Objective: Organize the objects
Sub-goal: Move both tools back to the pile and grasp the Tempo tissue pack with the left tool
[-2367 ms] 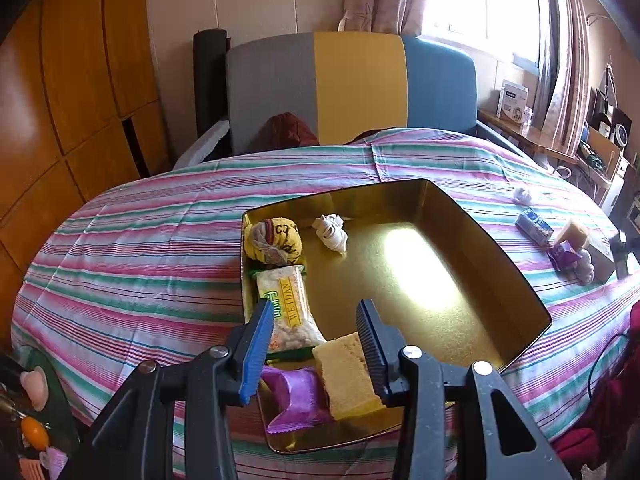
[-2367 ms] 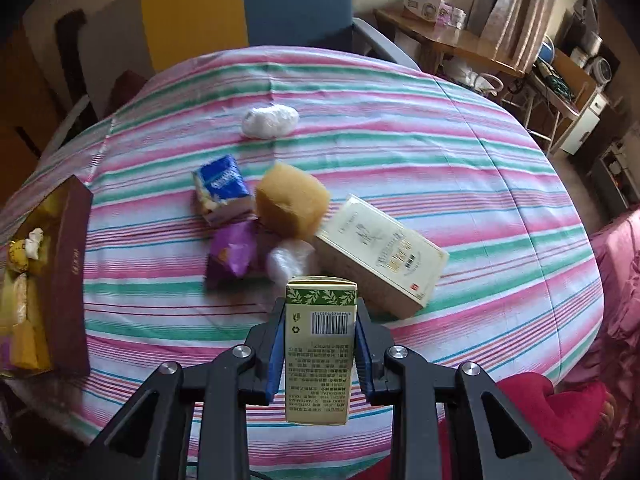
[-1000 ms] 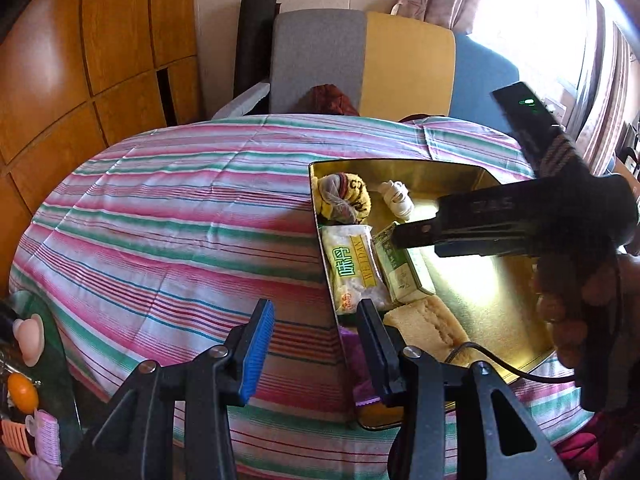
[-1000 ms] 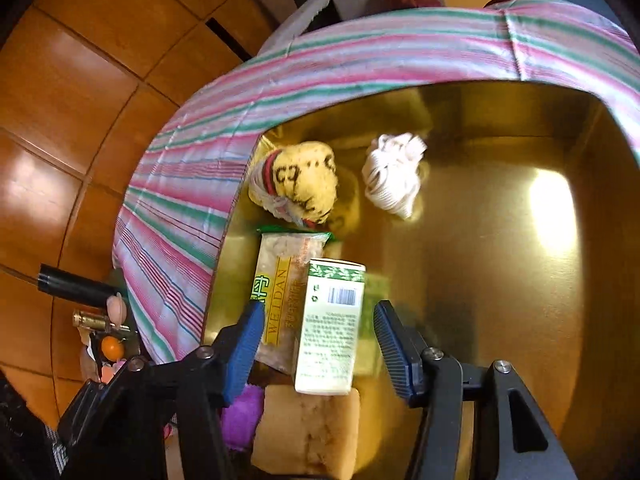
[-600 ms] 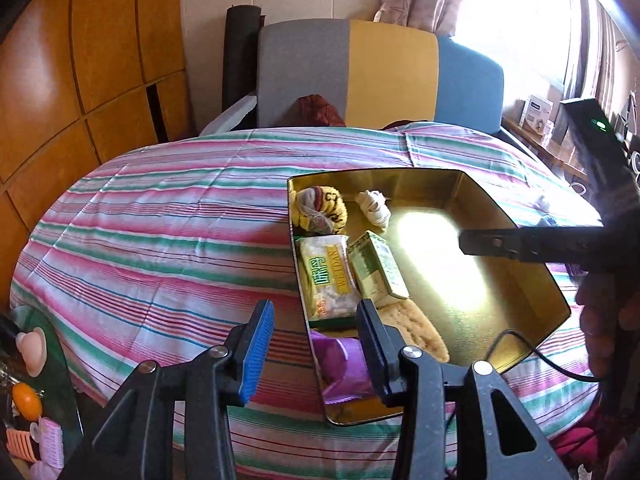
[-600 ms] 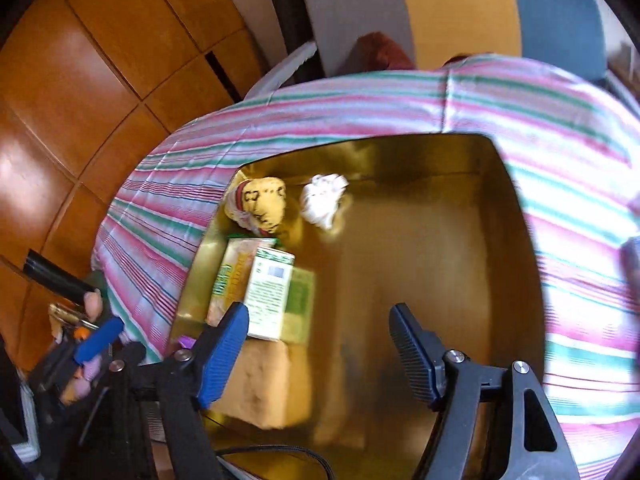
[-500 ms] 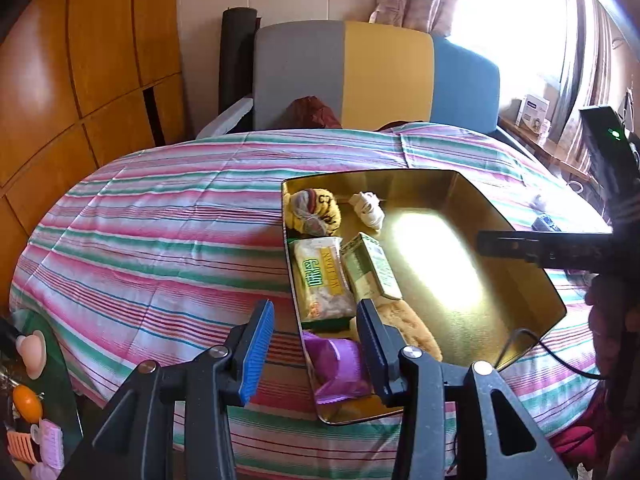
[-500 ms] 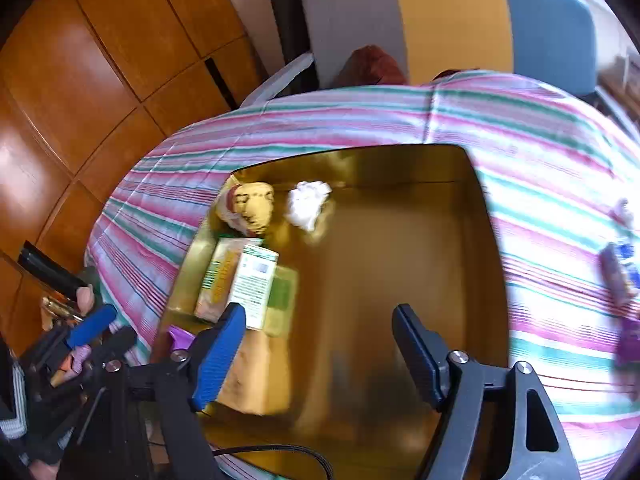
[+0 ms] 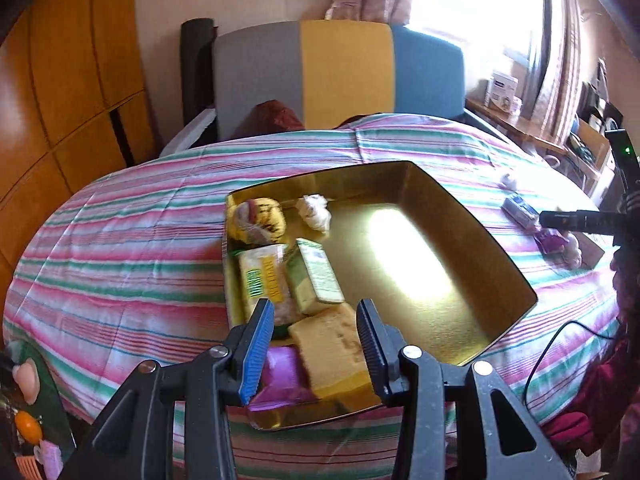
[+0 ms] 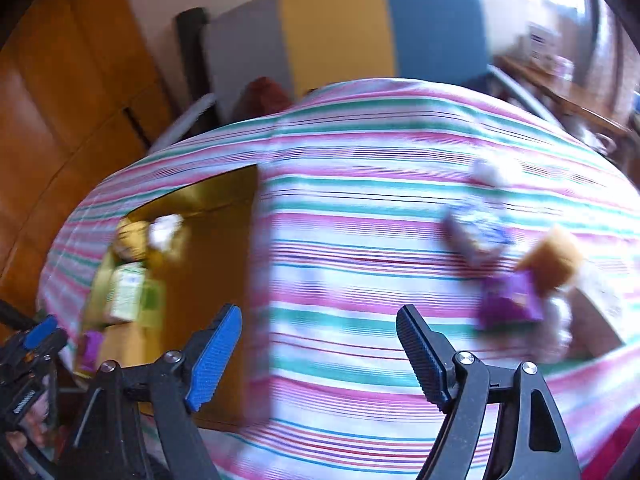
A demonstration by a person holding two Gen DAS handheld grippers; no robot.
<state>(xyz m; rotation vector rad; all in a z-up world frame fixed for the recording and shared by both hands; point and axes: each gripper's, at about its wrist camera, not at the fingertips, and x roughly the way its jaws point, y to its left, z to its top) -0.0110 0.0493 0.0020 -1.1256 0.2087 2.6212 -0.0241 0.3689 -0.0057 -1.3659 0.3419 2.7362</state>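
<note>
A gold tray [image 9: 472, 224] sits on the striped tablecloth. In it lie a green carton [image 9: 314, 276], a yellow snack pack [image 9: 260, 280], a yellow sponge [image 9: 332, 350], a purple packet [image 9: 280, 372], a yellow ball [image 9: 258, 218] and a white wad [image 9: 316, 210]. My left gripper [image 9: 314, 338] is open and empty over the tray's near corner. My right gripper [image 10: 318, 360] is open wide and empty above the cloth, right of the tray [image 10: 212, 248]. Loose items lie at the right: blue packet [image 10: 478, 232], yellow sponge [image 10: 550, 258], purple packet [image 10: 510, 302].
A grey, yellow and blue chair [image 9: 340, 72] stands behind the round table. Wooden panels [image 9: 60, 80] line the left wall. A shelf with boxes [image 9: 504, 90] is at the far right. The right wrist view is motion-blurred. The right gripper's handle [image 9: 588, 220] shows at the left view's edge.
My right gripper let go of the green carton in the tray, opened, and swung right out of the tray toward the loose items. My left gripper moved back over the tray's near corner.
</note>
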